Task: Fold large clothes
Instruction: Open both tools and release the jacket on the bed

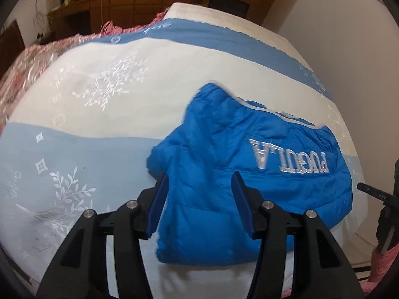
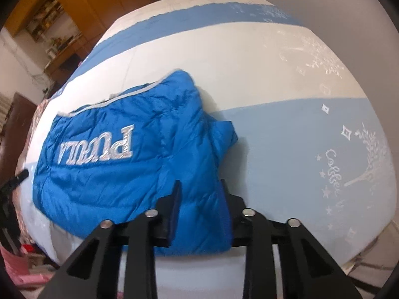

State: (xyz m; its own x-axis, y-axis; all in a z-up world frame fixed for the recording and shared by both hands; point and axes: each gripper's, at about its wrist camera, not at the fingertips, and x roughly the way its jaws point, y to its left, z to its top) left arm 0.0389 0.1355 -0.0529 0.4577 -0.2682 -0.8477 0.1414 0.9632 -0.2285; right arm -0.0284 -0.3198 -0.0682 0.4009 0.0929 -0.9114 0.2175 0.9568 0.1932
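Blue jacket (image 1: pixel 224 164) folded on striped bed (image 1: pixel 99 99), left claw (image 1: pixel 197 201) open above it, right claw (image 2: pixel 199 199) pinching jacket edge

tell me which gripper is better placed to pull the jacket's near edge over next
Right, probably. The right gripper already has the jacket edge between its pads; the left gripper straddles the fabric loosely, with gaps either side.

free: bedspread (image 1: pixel 104 94) beside jacket (image 1: pixel 224 149) | blocked: wall (image 1: pixel 349 37) along bed edge
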